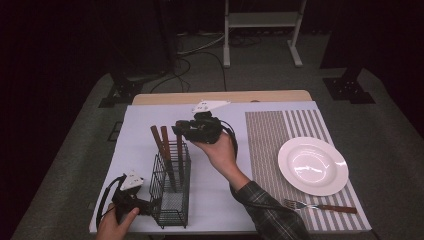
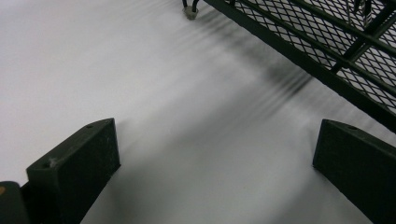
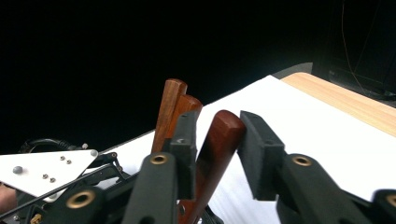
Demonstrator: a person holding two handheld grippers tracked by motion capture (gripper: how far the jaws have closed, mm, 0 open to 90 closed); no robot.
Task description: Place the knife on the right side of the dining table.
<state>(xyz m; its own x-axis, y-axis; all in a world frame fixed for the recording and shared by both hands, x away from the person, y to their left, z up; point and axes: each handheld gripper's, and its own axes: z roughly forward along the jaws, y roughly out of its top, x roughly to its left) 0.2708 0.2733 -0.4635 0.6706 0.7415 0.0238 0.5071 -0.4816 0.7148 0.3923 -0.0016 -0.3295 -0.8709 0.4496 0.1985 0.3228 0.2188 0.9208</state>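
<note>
A black wire basket (image 1: pixel 170 187) stands on the white table cover, with three wooden-handled utensils upright in it. My right gripper (image 1: pixel 178 128) is at the top of the rightmost handle (image 1: pixel 179 145). In the right gripper view, its jaws press on both sides of that reddish-brown handle (image 3: pixel 219 140), and the two other handles (image 3: pixel 170 109) rise just behind. My left gripper (image 1: pixel 149 206) rests low at the basket's near left corner. Its jaws stand wide open over bare white cover (image 2: pixel 187 93), with the basket's mesh wall (image 2: pixel 345 51) beside the right jaw.
A white plate (image 1: pixel 312 165) lies on a striped placemat (image 1: pixel 270 135) at the right. A wooden-handled fork (image 1: pixel 320 206) lies near the front edge below the plate. The table's wooden far edge (image 1: pixel 220 96) shows behind the cover.
</note>
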